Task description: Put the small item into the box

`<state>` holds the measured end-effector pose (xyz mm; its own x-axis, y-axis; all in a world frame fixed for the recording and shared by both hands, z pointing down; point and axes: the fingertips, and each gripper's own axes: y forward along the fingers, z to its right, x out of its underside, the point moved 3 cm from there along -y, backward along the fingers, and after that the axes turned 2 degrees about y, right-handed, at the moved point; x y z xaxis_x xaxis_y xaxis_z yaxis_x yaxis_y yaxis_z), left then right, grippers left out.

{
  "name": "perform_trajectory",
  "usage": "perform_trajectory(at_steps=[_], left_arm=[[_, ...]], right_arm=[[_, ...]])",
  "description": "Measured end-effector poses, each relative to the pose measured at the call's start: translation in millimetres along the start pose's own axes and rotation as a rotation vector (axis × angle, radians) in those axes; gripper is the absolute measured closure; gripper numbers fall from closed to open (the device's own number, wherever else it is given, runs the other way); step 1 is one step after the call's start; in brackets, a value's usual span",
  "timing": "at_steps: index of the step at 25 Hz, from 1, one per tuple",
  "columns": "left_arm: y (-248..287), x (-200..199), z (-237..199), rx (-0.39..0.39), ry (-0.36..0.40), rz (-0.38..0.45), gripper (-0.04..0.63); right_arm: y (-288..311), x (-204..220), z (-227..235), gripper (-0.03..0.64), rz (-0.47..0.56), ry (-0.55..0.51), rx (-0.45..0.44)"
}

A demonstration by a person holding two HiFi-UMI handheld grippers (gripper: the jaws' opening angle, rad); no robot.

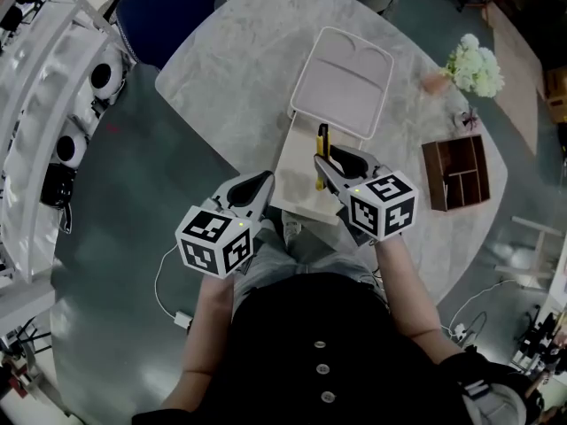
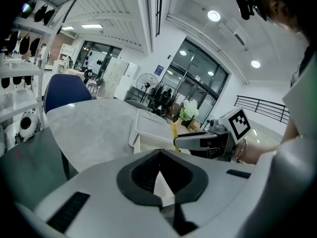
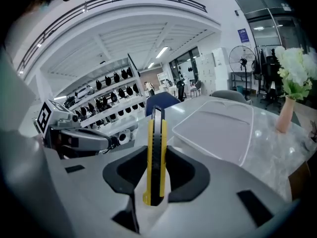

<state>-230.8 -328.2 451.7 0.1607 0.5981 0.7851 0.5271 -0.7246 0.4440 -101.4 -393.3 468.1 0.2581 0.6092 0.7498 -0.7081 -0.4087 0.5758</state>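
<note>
Head view: yellow knife [image 1: 321, 153] over box [image 1: 297, 165]

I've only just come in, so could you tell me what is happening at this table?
A person stands at a round table with a gripper in each hand. The right gripper is clamped on a yellow and black utility knife, held upright over the right side of an open white box. The box's lid lies tipped back behind it. The knife is not in the box yet. The left gripper is closed and empty, near the box's left corner.
</note>
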Motion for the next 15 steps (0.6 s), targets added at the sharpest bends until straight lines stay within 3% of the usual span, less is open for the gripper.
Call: perform_trajectory(at_steps=[6, 15], left_arm=[[1.7, 2.9, -12.1, -0.025, -0.027, 0.0, 0.578], [8.0, 12.2, -27.2, -0.038, -0.058, -0.027, 0.578]], right_arm=[[26.3, 24.1, 3.8, 0.499, -0.159, -0.065, -0.006], [52.1, 41.0, 9.9, 0.499, -0.289, -0.082, -0.022]])
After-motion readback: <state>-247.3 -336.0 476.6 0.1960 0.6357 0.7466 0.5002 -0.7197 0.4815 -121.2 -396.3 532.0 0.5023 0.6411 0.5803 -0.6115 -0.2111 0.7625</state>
